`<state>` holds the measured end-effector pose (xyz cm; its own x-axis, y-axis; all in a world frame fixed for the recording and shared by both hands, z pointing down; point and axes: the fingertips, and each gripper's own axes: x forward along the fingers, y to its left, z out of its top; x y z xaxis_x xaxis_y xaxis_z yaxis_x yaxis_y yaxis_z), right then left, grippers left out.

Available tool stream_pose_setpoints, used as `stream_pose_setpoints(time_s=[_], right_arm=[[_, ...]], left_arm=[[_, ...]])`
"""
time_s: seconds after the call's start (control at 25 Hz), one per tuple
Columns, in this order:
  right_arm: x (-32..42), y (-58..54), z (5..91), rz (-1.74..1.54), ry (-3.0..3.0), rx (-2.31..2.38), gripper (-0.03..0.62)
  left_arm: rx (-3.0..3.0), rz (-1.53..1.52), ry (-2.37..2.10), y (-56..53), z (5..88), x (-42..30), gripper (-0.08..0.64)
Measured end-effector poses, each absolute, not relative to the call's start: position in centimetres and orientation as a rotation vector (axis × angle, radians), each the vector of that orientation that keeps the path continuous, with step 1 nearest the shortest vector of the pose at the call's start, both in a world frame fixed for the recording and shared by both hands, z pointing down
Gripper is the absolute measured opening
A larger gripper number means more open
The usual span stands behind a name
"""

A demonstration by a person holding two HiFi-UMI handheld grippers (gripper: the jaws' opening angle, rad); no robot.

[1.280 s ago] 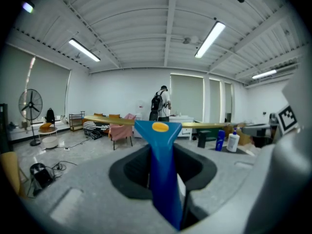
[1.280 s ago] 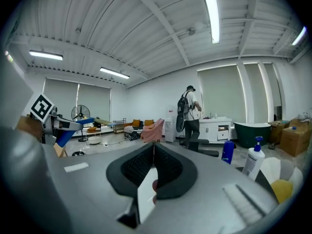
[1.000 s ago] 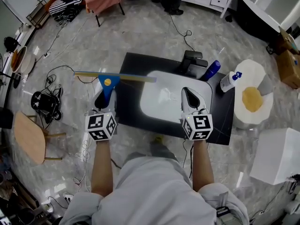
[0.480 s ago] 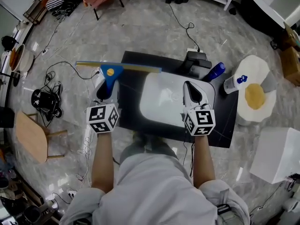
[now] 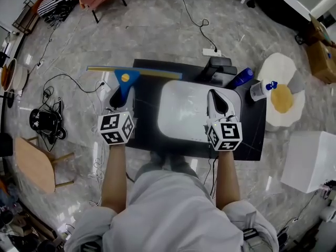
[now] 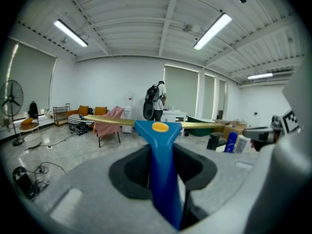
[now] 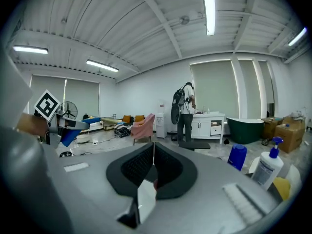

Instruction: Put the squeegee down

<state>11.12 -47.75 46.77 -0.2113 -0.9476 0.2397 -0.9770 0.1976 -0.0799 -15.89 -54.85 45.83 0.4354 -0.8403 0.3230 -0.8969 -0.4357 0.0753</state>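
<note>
The left gripper (image 5: 121, 96) carried the squeegee (image 5: 125, 77) forward, its blade sliding off the white tray's (image 5: 184, 114) far-left corner to just past that far edge over the black table (image 5: 147, 135), and the right gripper (image 5: 216, 95) edged forward too!

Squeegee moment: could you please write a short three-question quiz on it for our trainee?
1. True or false: the left claw is shut on the blue handle of the squeegee.
2. Choose one: in the head view, the right claw is above A) the white board on the black table; B) the bare floor; C) a wooden stool.
3. In a few words: what does the right claw hold?

Key: 1 true; 2 A; 3 nothing, its jaws are together with nothing between them.
</note>
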Motion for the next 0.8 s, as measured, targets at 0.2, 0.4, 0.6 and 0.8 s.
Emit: stream_pose_setpoints(time_s=[0.2,0.4,0.6,0.8], right_arm=[[11.3,-49.3,47.0,0.317,-2.294,1.924,0.005],[11.1,-50.0,47.9,0.324,-2.268,1.938,0.006],[10.9,-50.7,48.6,0.339,-2.265,1.936,0.005],[11.7,-51.5,49.5,0.35,-2.25,1.943,0.005]], left_arm=[[2.436,0.347,-1.451,-57.8,47.8,-15.5,0.127],[2.413,0.381,-1.436,-60.2,49.8,-15.1,0.127],[2.409,0.425,-1.376,-62.4,52.0,-13.4,0.127],[2.356,0.484,-1.353,-64.2,55.4,-11.8,0.127]])
